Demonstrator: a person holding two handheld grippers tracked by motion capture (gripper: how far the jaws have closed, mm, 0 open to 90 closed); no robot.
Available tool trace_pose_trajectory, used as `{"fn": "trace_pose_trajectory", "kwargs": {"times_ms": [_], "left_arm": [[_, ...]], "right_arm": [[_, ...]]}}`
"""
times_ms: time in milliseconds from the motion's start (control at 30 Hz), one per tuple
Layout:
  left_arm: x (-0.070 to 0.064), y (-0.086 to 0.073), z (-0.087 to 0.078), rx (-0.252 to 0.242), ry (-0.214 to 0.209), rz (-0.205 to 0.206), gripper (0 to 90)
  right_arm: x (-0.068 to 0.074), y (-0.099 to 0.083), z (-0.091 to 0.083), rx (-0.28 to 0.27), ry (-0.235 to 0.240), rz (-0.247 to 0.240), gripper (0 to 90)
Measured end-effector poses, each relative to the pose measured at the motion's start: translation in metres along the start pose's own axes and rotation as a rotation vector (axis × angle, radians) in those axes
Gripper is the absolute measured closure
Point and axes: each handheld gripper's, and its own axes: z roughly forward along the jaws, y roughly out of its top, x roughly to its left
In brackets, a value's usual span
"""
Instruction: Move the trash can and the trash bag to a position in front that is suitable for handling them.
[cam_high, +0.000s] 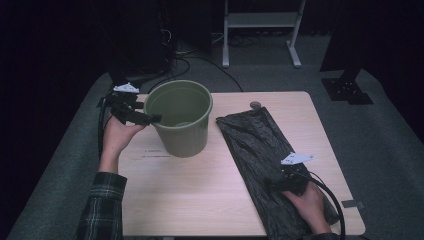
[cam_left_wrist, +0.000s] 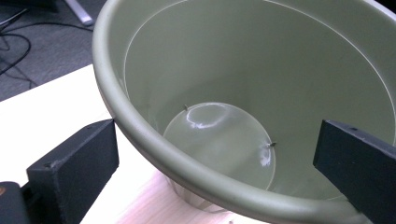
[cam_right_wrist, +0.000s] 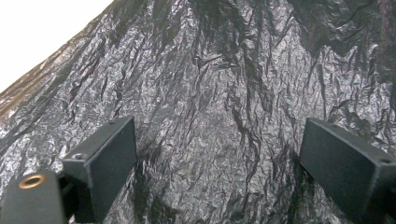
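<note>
Left tool (cam_high: 150, 119) sits at the rim of the green plastic bucket (cam_high: 182, 137), jaws spread wide. In the left gripper view one jaw stands outside the wall and the other over the inside, the rim running between them, not pinched. The bucket's round, glossy bottom (cam_left_wrist: 219, 140) shows bare in that view. The bucket stands upright on the pale wooden counter (cam_high: 200, 195), towards its far left part.

Over to the right tool (cam_high: 272, 184): jaws spread there too, hovering low over the black bin bag (cam_high: 255, 145), gripping nothing. In the right gripper view crinkled black plastic (cam_right_wrist: 210, 93) lies under and between the jaws; whether they touch it I cannot tell. The bag lies flat and long, right of the bucket and just apart from it, running from the bucket's level to the counter's near edge. The person's right hand (cam_high: 310, 207) rests on the bag's near end.
</note>
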Motion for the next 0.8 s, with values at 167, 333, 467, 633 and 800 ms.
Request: {"fn": "trace_pose_trajectory", "kwargs": {"times_ms": [167, 333, 467, 633, 800], "left_arm": [[-0.011, 0.0, 0.0, 0.001, -0.015, 0.028, 0.0], [-0.024, 0.0, 0.003, 0.0, -0.038, 0.055, 0.0], [-0.036, -0.003, 0.004, -0.014, -0.068, 0.072, 0.0], [-0.053, -0.004, 0.005, -0.015, -0.09, 0.103, 0.0], [-0.071, -0.008, 0.006, -0.03, -0.112, 0.133, 0.0]], "right_arm": [[0.0, 0.0, 0.0, 0.001, -0.001, 0.0, 9.5], [0.0, 0.0, 0.0, 0.0, -0.001, 0.0, 9.5], [0.0, 0.0, 0.0, 0.0, -0.001, 0.001, 9.5], [0.0, 0.0, 0.0, 0.0, -0.001, 0.001, 9.5], [0.0, 0.0, 0.0, 0.0, -0.001, 0.002, 9.5]]}}
